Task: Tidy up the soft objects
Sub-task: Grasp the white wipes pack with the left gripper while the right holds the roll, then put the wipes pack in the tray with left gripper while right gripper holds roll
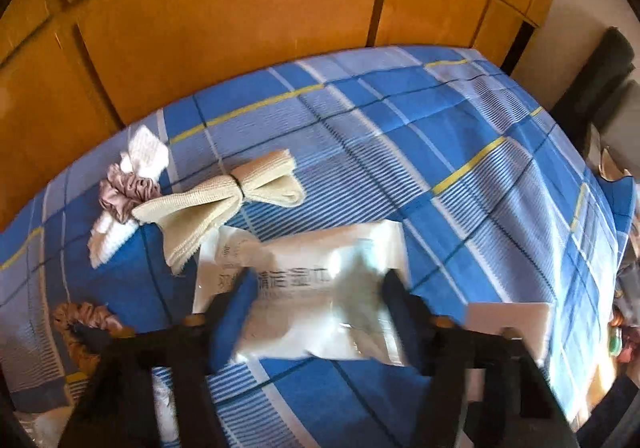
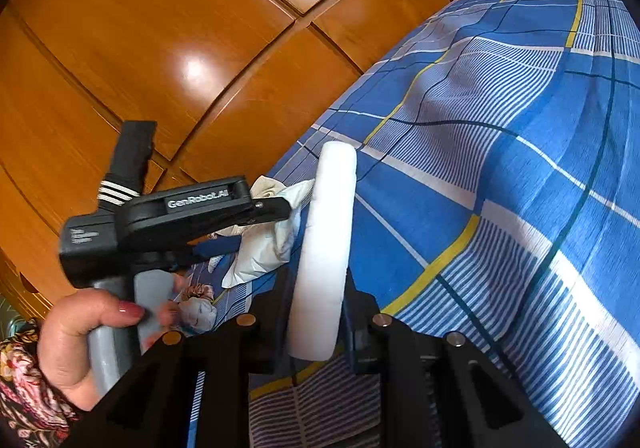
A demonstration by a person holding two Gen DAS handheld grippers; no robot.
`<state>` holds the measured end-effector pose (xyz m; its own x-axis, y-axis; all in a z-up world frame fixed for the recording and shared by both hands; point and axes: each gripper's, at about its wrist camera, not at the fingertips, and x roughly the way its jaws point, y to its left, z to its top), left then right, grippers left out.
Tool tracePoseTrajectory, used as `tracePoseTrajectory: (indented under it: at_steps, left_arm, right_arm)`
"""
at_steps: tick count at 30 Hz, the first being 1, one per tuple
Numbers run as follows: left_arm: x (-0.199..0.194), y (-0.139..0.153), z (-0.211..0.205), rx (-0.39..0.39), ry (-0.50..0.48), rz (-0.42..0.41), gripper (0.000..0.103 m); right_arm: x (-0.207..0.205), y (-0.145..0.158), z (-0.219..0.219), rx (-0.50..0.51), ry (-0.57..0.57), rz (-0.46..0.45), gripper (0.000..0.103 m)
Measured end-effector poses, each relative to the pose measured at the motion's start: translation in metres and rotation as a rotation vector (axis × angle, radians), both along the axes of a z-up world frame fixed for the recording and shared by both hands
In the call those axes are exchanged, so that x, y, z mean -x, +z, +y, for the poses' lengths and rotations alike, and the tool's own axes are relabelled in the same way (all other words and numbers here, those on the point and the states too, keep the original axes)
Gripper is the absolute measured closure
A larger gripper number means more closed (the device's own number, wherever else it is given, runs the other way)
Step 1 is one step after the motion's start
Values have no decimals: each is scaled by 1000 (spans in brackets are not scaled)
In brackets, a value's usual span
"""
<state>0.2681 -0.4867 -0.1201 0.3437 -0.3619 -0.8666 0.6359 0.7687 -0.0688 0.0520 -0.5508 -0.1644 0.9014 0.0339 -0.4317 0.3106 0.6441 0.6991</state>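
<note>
- Left wrist view, at the bottom of the frame: the left gripper (image 1: 316, 288) has its two dark fingers spread wide on either side of a white wet-wipe packet (image 1: 304, 284), which looks lifted off the bed, though blur makes it hard to say how firmly the fingers bear on it.
- Right wrist view, lower centre: the right gripper (image 2: 320, 312) is pinched narrow on a white foam-like pad (image 2: 326, 248), held edge-on and upright above the bed.
- At the left of that same view the person's hand (image 2: 76, 344) grips the handle of the other tool, whose fingers carry the crinkled white packet (image 2: 268, 240) over the blue plaid bedsheet (image 2: 500, 167).
- Further out, in the left of the left wrist view, a small gathering already lies on the sheet: a cream bow-shaped ribbon (image 1: 224, 199), a mauve scrunchie (image 1: 128, 191) touching it, and white knitted cloths (image 1: 146, 155) just behind and below.
- A brownish scrunchie (image 1: 84, 322) sits apart at the lower left, near the gripper body.
- Behind the bed stand glossy wooden wardrobe doors (image 1: 240, 27).
- My reading: this is the carrying step, with each tool holding one soft item on its way to the gathered group.
- The next move would call for lowering the packet beside the ribbon without dragging it, then easing the fingers wider.
- The pad would want laying flat nearby, and the stray scrunchie is not yet collected.
</note>
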Motion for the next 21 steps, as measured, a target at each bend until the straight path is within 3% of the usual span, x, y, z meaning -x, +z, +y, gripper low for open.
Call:
tracePoseTrajectory:
  at_steps: [1,2,4,9,10,12,13,14,17,21]
  left_arm:
    - [2,3,-1,-1,0,-2,67]
    - [4,6,-2,1,1,4,95]
    - [6,5,2,11,26,52,101]
    - [10,-1,28,62,105,118,101]
    - [10,-1,34,90,121,134,97]
    - [9,0,42,123,160,159,62]
    - [6,0,44,126,191,175,16]
    - [3,0,46,128,234,191,1]
    - [-10,4,48,224,342,257,0]
    - [-33,-5,31,136,428,320,0]
  right_arm:
    - [0,0,0,1,-1,2,84]
    - [0,0,0,2,-1,4,84]
    - [0,0,0,4,-2,7,84]
    - [-1,1,0,3,-1,7,84]
    - [-2,1,0,2,-1,5,84]
    - [-2,1,0,4,0,7,84]
    - [-2,1,0,4,0,6,84]
    - [-1,1,0,3,0,5,84]
    - [-1,1,-1,1,1,0,84]
    - [0,0,0,-1,1,-3,84]
